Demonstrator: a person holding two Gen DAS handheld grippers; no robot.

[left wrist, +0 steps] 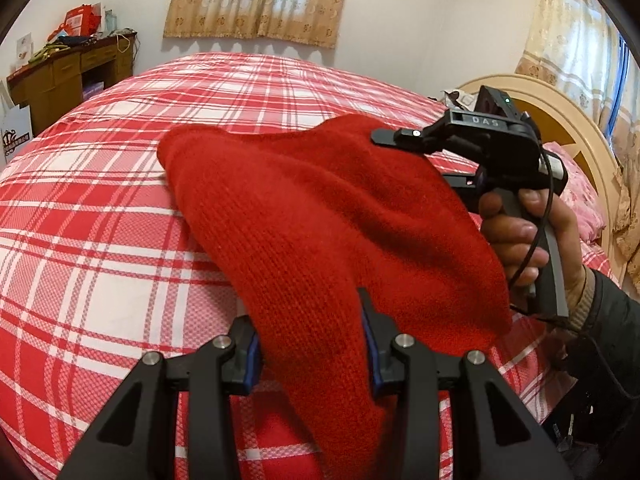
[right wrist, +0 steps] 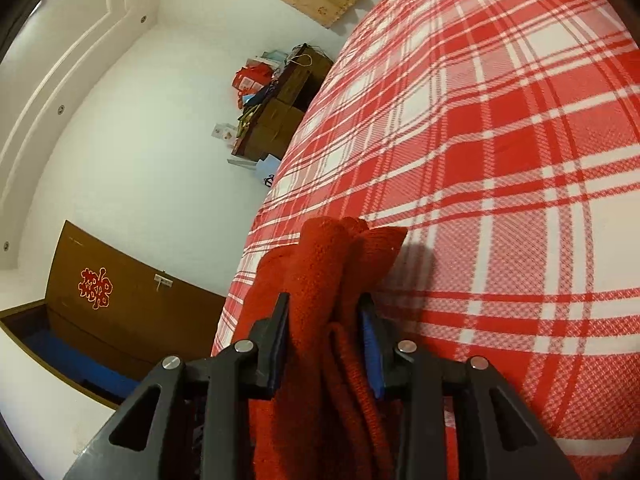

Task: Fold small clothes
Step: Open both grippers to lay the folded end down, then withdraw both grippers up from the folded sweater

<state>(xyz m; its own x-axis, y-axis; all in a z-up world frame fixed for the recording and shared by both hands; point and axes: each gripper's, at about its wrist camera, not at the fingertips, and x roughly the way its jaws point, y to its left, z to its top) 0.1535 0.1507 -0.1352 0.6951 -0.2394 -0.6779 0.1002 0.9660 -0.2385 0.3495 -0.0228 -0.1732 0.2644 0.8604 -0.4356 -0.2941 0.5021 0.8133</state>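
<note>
A red knitted garment (left wrist: 320, 216) hangs stretched above the red-and-white plaid bedspread (left wrist: 100, 220), held between both grippers. My left gripper (left wrist: 310, 328) is shut on its near edge; the cloth fills the gap between the fingers. My right gripper (left wrist: 386, 138) is seen from the side at the garment's far right edge, with the hand below it. In the right wrist view my right gripper (right wrist: 325, 316) is shut on a bunched fold of the red garment (right wrist: 320, 264), tilted over the bedspread (right wrist: 500, 160).
A beige wooden headboard (left wrist: 568, 120) and pink pillow (left wrist: 580, 196) lie to the right. A brown desk (left wrist: 60, 76) piled with items stands at the far left by the wall. Curtains (left wrist: 260, 0) hang behind the bed. A brown door (right wrist: 120, 312) shows in the right wrist view.
</note>
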